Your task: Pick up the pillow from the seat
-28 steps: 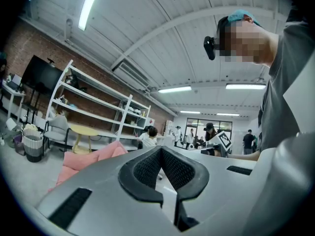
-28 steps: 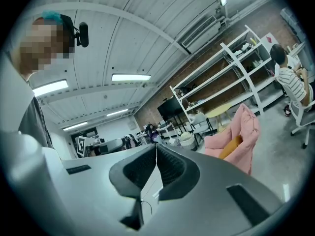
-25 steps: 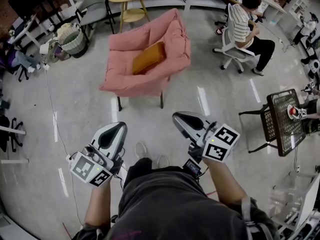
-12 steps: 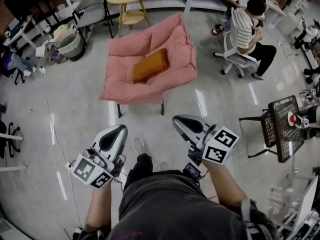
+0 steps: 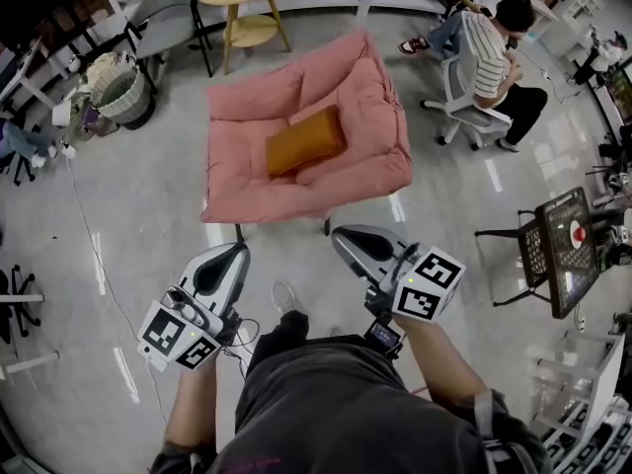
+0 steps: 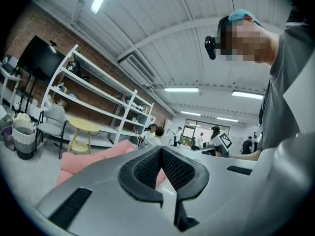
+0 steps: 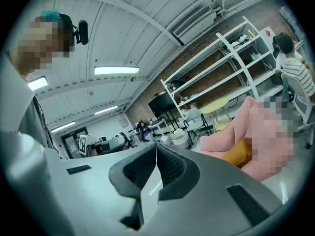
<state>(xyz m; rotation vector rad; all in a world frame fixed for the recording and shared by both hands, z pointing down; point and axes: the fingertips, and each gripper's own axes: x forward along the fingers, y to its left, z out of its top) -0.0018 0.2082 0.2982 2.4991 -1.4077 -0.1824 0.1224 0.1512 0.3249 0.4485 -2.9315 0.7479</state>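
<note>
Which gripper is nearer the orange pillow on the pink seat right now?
Right, by a little. The right gripper is just short of the front edge of the seat, to the right of the pillow. The left gripper is farther back, to its left. Neither touches it.

No legible text, label, brand or number appears in any view. The only printed patterns are black-and-white square markers on the cubes of the left gripper [image 5: 229, 253] and right gripper [image 5: 348, 237]. These carry no characters.
</note>
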